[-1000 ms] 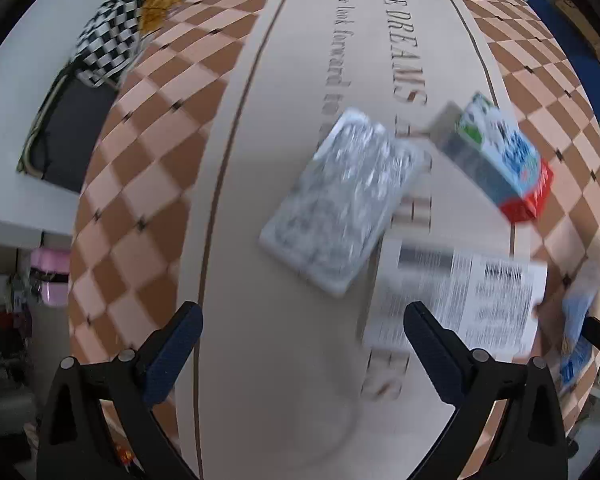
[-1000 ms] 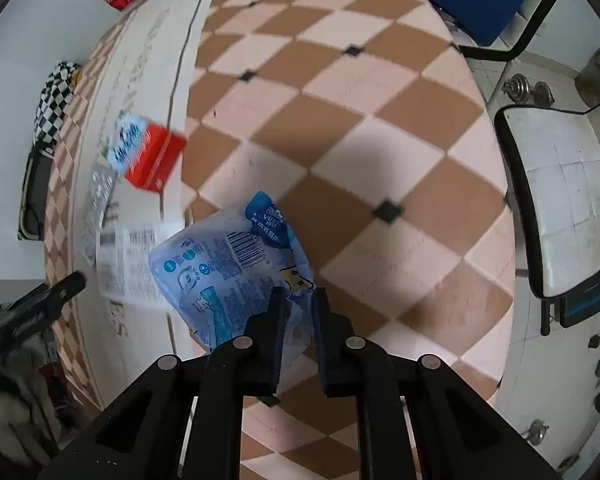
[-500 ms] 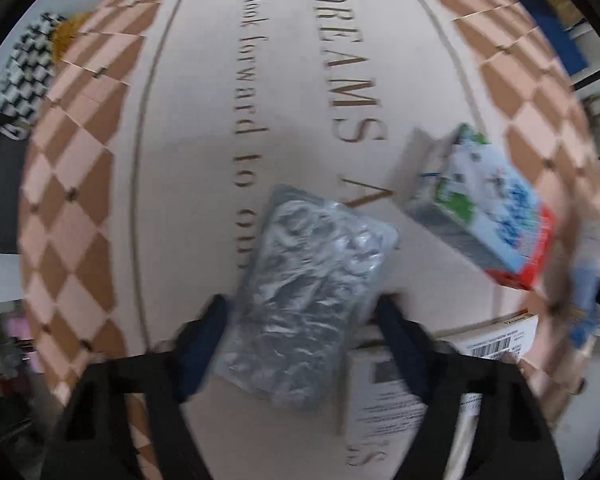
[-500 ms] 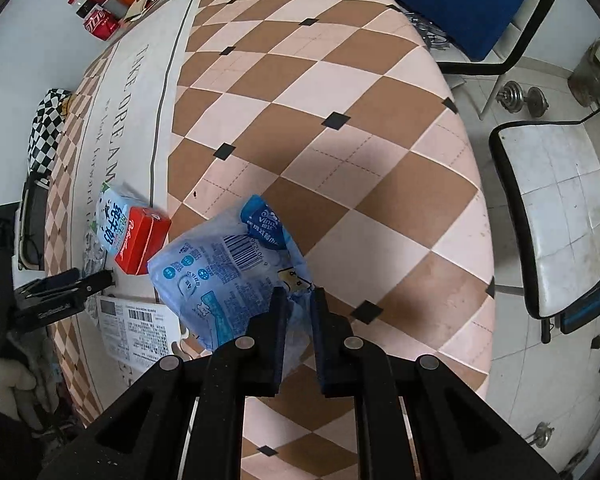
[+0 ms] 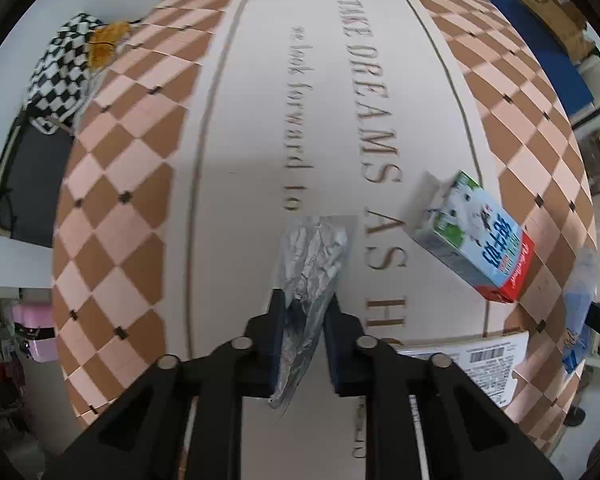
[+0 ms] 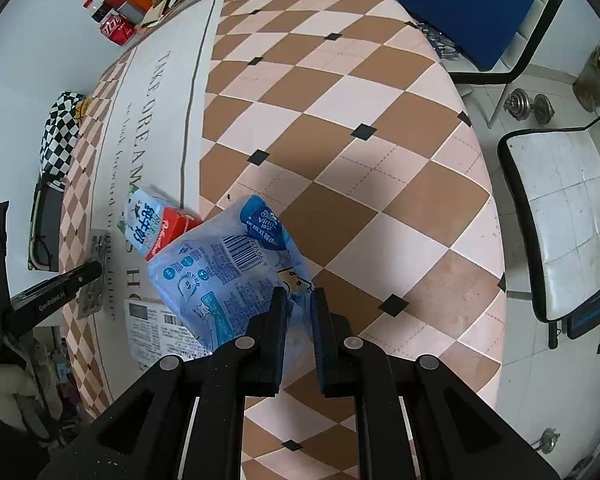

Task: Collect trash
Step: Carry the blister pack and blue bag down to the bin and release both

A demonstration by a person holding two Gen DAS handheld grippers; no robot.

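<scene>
My left gripper [image 5: 305, 308] is shut on a crumpled silver foil packet [image 5: 314, 256] and holds it above the checkered tablecloth [image 5: 132, 184]. My right gripper [image 6: 299, 300] is shut on a blue plastic tissue wrapper [image 6: 228, 268], held over the table's right side. A milk carton [image 5: 476, 240] with a red end lies on the cloth, right of the foil packet; it also shows in the right wrist view [image 6: 152, 228]. A white paper with barcodes [image 5: 488, 360] lies near the table's front edge. The left gripper with the foil packet [image 6: 96, 276] shows at the left of the right wrist view.
A black-and-white checkered bag [image 5: 60, 76] lies off the table's left side. Cans and snack packs [image 6: 140, 8] stand at the far end. A chair with a white seat [image 6: 564, 220] and a blue chair [image 6: 460, 4] stand to the right, with dumbbells [image 6: 528, 108] on the floor.
My left gripper moved in over the foil packet, closed on it and lifted it. My right gripper rose slightly, still holding the blue wrapper.
</scene>
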